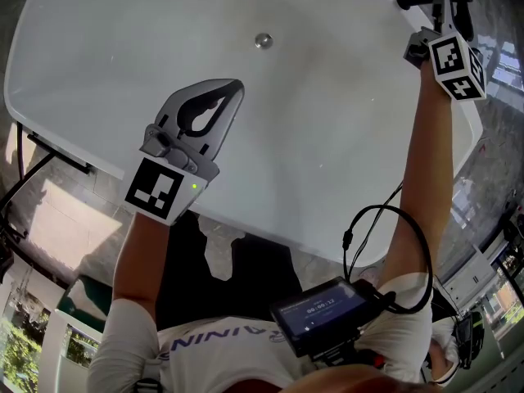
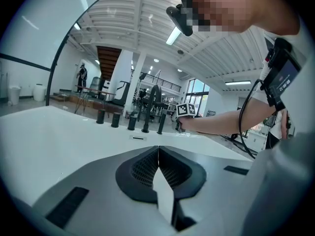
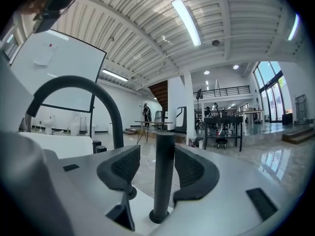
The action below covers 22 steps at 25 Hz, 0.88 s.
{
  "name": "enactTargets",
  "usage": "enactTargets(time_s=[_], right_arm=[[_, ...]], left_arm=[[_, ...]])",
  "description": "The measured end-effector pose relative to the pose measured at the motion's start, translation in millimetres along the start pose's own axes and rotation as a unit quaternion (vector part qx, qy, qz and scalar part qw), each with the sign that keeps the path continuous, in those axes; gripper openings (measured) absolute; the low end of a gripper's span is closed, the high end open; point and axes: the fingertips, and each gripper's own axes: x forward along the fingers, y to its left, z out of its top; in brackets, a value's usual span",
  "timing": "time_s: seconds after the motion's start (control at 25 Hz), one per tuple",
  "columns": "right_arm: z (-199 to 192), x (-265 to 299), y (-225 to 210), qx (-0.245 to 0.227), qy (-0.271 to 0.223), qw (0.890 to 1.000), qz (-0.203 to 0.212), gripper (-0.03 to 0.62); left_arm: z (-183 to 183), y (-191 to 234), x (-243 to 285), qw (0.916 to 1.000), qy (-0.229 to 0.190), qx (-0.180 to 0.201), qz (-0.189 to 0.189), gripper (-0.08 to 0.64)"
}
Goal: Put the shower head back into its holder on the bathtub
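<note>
**Student:** What appears at the left of the head view?

**Instructor:** The left gripper (image 1: pixel 233 88), held over the near side of the white bathtub (image 1: pixel 98 80). Its jaws are pressed together along their length, with nothing between them. The tub's drain (image 1: pixel 263 40) lies beyond the gripper tips, well apart from them.

**Student:** And toward the right?

**Instructor:** The person's right arm reaches across to the far right corner of the tub. There the right gripper (image 3: pixel 157 161) points level at the black fittings on the rim.

**Student:** Where is the shower head?

**Instructor:** The shower head (image 3: pixel 164 181), a dark rod, stands upright in its round holder (image 3: pixel 158 216) on the white rim. It sits between the right gripper's jaws, which stand wide. A clear gap shows on the left side and the right pad lies close, without squeezing the rod. An arched black spout (image 3: pixel 74 81) rises just left of it.
</note>
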Motion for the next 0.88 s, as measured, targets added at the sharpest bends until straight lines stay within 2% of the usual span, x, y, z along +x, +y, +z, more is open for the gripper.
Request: enactTargets(time_s=[0.24,0.44,0.6,0.88], right_arm=[[71.0,-48.5,8.5,-0.014,-0.043,0.999,-0.004,0.202],[138.7,-128.5,0.8,-0.022,-0.088,0.996,-0.017,0.202],[185.2,-199.5,14.2,-0.018,-0.110,0.994,0.004,0.198],[252.2,-329.7,36.6,-0.026,-0.123,0.992,0.030,0.085]], left_arm=[[36.2,-28.7,-26.9,0.9995,-0.018,0.027,-0.005,0.017],[81.7,-66.2,-43.8,0.9987,-0.043,0.028,-0.006,0.017],[109.1,-93.3,-61.9,0.9970,-0.066,0.040,-0.005,0.017],[155.3,-167.0,-114.2,0.9943,-0.088,0.060,0.001,0.017]])
